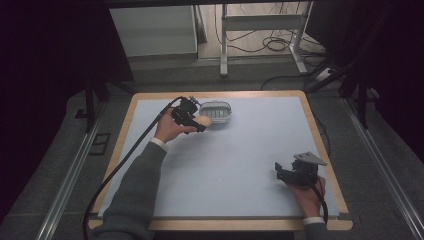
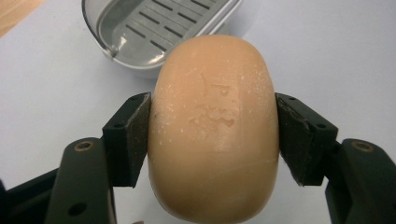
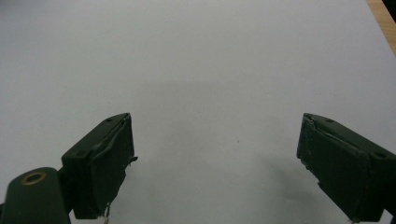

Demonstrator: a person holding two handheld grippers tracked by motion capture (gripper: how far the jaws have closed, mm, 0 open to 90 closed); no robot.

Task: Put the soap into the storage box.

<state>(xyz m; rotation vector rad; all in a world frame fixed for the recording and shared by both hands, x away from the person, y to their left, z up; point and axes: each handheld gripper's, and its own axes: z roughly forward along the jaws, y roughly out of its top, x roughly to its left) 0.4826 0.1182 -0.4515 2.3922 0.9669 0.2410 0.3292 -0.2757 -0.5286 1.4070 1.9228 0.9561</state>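
Observation:
My left gripper (image 1: 201,123) (image 2: 214,135) is shut on an oval, peach-coloured bar of soap (image 2: 215,126) (image 1: 204,121), with both pads pressing its sides. It hovers just in front of a grey soap dish (image 1: 217,113) (image 2: 154,32) with a slotted insert, at the far middle-left of the table. The dish looks to have nothing in it. My right gripper (image 1: 276,169) (image 3: 215,163) sits near the table's front right, open, with nothing but the white mat between its fingers.
A white mat (image 1: 240,150) covers the wooden table (image 1: 320,135). Beyond the far edge stand a white cabinet (image 1: 155,30), metal frame legs (image 1: 223,45) and loose cables on the floor. A cable trails from the left gripper along the person's sleeve (image 1: 135,195).

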